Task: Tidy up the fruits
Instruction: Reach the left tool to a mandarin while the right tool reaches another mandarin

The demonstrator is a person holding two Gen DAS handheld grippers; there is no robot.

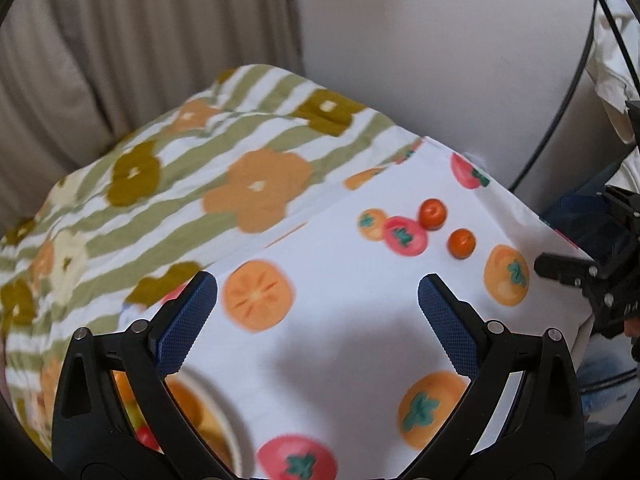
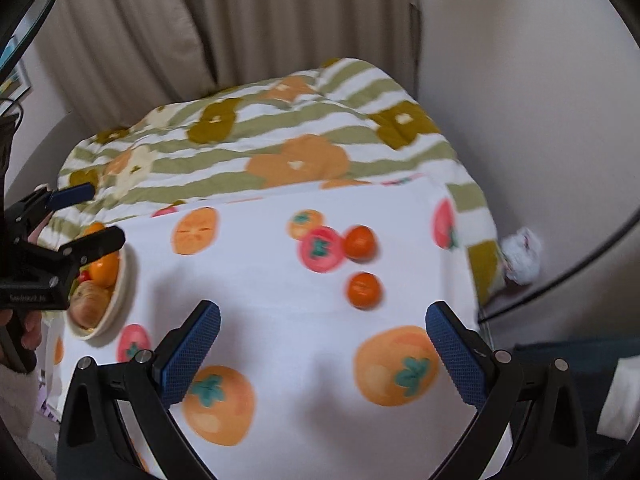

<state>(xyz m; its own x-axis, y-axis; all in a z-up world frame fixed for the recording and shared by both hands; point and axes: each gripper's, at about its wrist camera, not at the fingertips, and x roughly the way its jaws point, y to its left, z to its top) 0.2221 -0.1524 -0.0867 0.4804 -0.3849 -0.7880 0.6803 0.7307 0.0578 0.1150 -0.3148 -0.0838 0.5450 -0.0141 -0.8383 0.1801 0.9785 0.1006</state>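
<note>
Left gripper (image 1: 317, 296): we hold it with its jaws spread wide, nothing between the blue pads (image 1: 188, 322); in our right wrist view it sits at the far left edge, its two fingers parted.
Right gripper (image 2: 323, 322): we hold it with its jaws spread wide as well, the blue pads (image 2: 192, 354) bare and gripping nothing; in our left wrist view only part of it shows at the far right edge.
Left hand (image 2: 24, 332): our fingers wrap the left gripper's handle, with a pale fuzzy sleeve (image 2: 16, 400) below them.
Right hand: barely a sliver shows behind its gripper, too little to tell more.
</note>
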